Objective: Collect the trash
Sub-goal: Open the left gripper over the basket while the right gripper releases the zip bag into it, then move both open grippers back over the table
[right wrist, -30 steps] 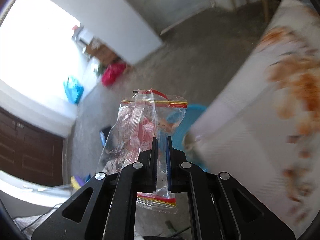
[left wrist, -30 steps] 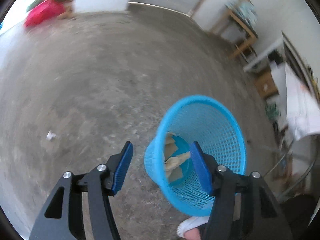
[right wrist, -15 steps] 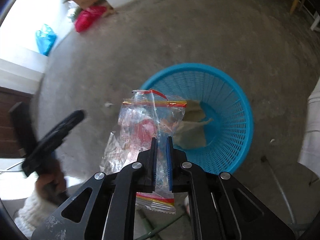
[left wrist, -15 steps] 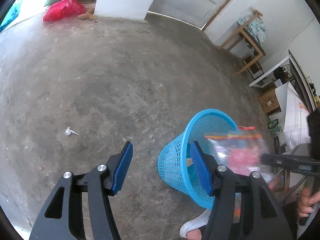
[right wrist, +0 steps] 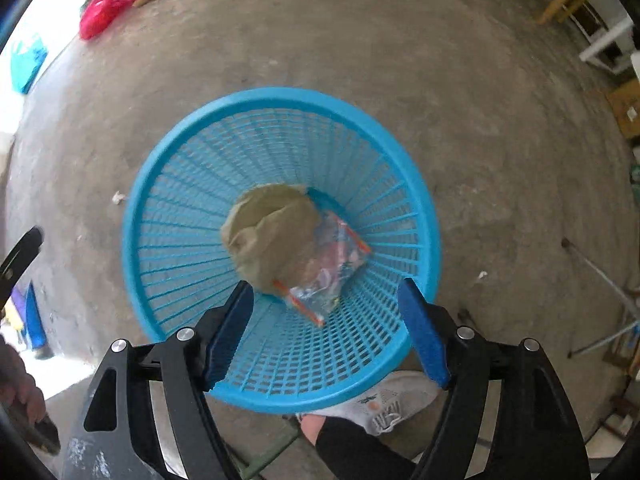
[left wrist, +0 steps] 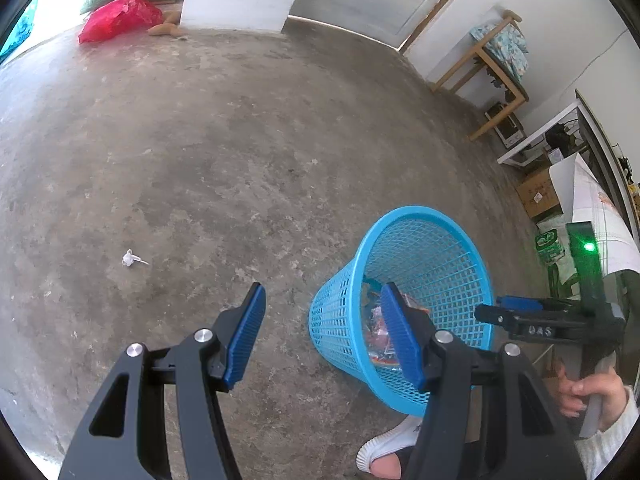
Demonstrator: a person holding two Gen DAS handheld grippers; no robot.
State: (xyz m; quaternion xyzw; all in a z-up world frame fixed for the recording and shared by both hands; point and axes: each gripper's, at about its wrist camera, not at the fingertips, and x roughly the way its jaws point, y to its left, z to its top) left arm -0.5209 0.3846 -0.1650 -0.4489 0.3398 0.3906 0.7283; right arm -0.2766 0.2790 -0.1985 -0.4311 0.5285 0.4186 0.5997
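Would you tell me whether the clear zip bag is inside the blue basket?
Inside: the zip bag lies on the basket bottom beside brown paper.

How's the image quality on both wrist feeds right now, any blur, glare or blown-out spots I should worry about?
Left wrist view: sharp, with fisheye bending at the edges; daylight blows out the top-left corner beyond the red plastic bag. Right wrist view: softer; the blue mesh plastic basket and the clear zip bag inside are slightly smeared, and the upper-left edge is overexposed.
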